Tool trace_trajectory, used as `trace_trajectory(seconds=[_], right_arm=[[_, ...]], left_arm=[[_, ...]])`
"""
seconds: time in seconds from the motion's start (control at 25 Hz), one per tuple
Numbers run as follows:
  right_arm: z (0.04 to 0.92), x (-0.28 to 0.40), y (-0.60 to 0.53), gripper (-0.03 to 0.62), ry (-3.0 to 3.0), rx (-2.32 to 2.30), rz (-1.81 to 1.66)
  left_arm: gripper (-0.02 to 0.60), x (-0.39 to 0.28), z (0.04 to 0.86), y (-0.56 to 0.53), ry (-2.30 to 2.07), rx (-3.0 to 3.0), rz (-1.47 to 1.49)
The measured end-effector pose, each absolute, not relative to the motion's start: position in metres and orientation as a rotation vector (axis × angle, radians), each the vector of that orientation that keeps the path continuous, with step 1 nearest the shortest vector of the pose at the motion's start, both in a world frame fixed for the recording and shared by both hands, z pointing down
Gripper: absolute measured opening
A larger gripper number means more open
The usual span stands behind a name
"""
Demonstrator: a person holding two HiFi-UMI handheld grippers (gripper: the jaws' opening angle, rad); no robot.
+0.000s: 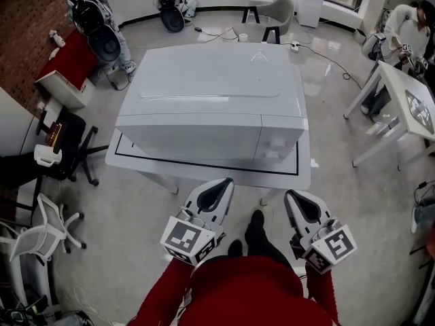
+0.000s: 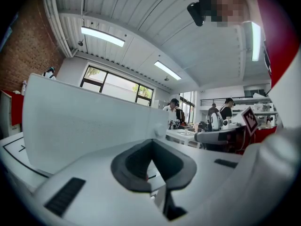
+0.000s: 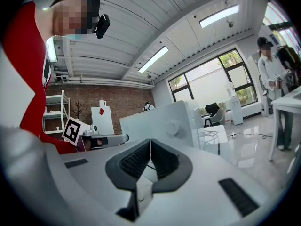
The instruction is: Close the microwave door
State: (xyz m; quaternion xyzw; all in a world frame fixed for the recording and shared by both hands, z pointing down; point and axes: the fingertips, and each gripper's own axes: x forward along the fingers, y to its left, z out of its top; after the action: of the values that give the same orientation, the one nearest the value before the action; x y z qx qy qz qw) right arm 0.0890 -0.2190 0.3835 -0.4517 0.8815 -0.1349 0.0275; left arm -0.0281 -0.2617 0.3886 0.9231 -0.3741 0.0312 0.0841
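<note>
The person's red top (image 1: 238,287) is filling the bottom of the head view, and black shoes (image 1: 255,226) are showing on the grey floor just beyond it. Each hand is carrying a gripper, both pointing toward the table ahead. The left gripper (image 1: 227,181) is clenched: in its own view the dark ribbed pads are meeting at the tip with nothing between them. The right gripper (image 1: 290,194) is clenched in the same way, pads pressed together and empty. Both are hanging short of the table edge, touching nothing, the left one slightly nearer to it.

Beyond them a small white table (image 1: 304,174) is bearing the white microwave (image 1: 211,87), which is sitting inside a black outline (image 1: 204,165) drawn on the tabletop. The microwave door (image 1: 190,136) is lying flush with the control panel (image 1: 280,141) at its right, so the oven is shut and its inside is hidden. The right gripper view is showing a round knob (image 3: 173,126) on that panel.

Farther off, a black office chair (image 1: 75,148) and a white one (image 1: 47,229) are standing at the left, with a red cabinet (image 1: 68,63) behind them. At the right, a person (image 1: 408,26) is sitting by another white table (image 1: 401,90).
</note>
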Motion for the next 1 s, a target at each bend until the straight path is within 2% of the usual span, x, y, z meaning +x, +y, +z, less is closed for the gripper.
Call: trace_trajectory(seconds=[1.0], right_arm=[[0.391, 0.091, -0.179, 0.014, 2.717, -1.528, -0.316]], left_arm=[[0.011, -0.063, 0.383, -0.213, -1.187, 2.800, 0.060]])
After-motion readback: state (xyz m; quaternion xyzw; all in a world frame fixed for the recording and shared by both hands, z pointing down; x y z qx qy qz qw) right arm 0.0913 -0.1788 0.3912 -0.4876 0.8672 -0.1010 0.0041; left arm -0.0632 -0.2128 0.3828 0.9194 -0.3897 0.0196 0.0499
